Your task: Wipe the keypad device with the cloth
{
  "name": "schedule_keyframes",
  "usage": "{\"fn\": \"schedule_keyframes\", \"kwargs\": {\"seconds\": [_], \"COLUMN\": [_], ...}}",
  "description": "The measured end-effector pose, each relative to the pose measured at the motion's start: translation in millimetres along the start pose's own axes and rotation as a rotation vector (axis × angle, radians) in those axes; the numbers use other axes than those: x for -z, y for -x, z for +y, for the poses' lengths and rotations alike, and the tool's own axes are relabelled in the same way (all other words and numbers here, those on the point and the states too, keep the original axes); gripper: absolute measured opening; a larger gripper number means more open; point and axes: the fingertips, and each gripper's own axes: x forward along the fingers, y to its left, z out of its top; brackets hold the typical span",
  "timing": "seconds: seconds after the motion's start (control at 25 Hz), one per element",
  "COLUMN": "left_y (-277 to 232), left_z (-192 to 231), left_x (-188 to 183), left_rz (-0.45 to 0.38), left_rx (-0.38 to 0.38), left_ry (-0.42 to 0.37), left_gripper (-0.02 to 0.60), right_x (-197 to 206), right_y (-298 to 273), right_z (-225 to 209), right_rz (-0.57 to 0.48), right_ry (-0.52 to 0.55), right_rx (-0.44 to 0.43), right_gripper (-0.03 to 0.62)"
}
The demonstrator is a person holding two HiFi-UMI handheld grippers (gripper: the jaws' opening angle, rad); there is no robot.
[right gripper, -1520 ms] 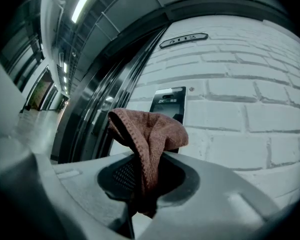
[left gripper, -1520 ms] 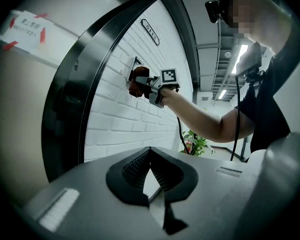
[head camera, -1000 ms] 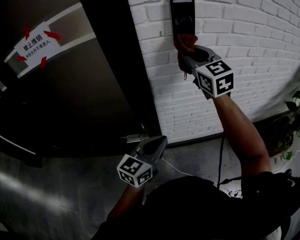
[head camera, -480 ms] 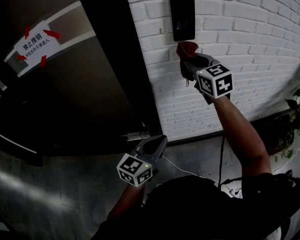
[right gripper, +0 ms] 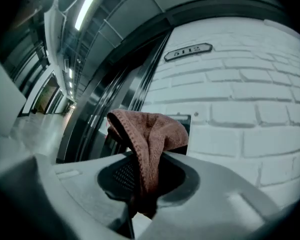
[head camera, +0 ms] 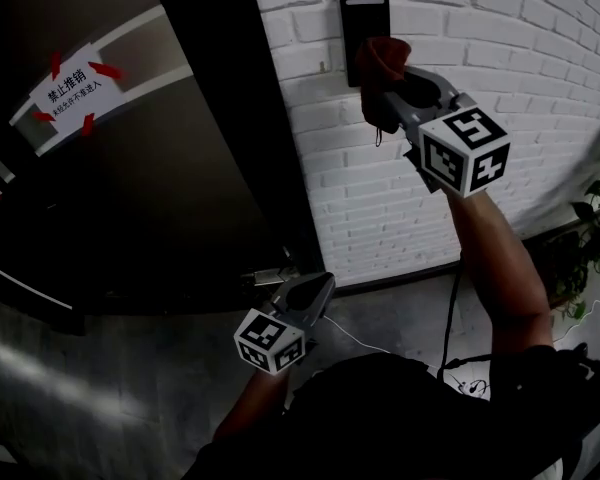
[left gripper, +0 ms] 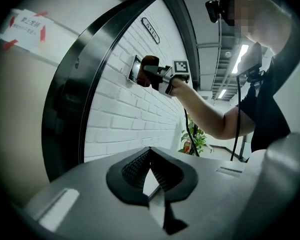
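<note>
Right hand-held gripper (head camera: pixel 388 86), pinching the cloth (head camera: pixel 382 58), is back up on the keypad (head camera: pixel 363 18) – it was just below a moment ago – so wiping's mid-stroke. Left hand-held gripper (head camera: pixel 316 290), pressed together and empty, hangs well below.

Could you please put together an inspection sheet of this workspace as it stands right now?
Surface: white brick wall with the keypad device mounted on it.
Job's things: brown cloth covers the keypad device's lower part in the head view; contact looks likely but is not certain.
Clutter: nothing seen.
Grippers: right gripper shut on the cloth, held up at the keypad device; left gripper shut, empty, held low.
Cables: black cable hangs beside the right arm; thin white cable on the floor.
Surroundings: dark door with a taped notice left of the wall; potted plant at right.
</note>
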Motion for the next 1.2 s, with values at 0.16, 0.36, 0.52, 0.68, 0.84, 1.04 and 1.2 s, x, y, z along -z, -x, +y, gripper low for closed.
{"fn": "schedule_keyframes", "kwargs": {"seconds": [0.16, 0.36, 0.52, 0.68, 0.84, 1.04, 1.2], "left_y": [2.4, 4.4, 3.3, 5.3, 5.0, 4.5, 1.7], "left_z": [0.8, -0.5, -2.4, 1.3, 5.4, 8.4, 6.5], "left_x": [-0.3, -2.2, -3.5, -0.6, -0.4, -0.2, 0.3], "left_rz": [0.000, 0.003, 0.001, -0.001, -0.008, -0.009, -0.004], "left_rx": [-0.006, -0.011, -0.006, -0.021, -0.030, -0.034, -0.022], "left_ry": [-0.003, 0.013, 0.009, 0.011, 0.008, 0.010, 0.017], "left_gripper": [0.017, 0.017, 0.017, 0.017, 0.017, 0.017, 0.017], "right_x": [-43.4, -82.7, -93.5, -92.7, -92.1, -90.5, -84.6], "right_y": [-1.7, -13.5, -30.7, -47.1, -54.2, -54.5, -53.5], "right_z": [-15.5, -24.9, -36.1, -44.4, -48.9, -49.1, -48.2], "right_rz": [-0.056, -0.103, -0.098, -0.074, -0.073, -0.078, -0.070], "right_ry": [0.041, 0.084, 0.119, 0.138, 0.148, 0.160, 0.152], "right_rx": [0.029, 0.045, 0.083, 0.108, 0.122, 0.132, 0.128], "right_gripper": [0.061, 0.061, 0.061, 0.061, 0.061, 0.061, 0.061]}}
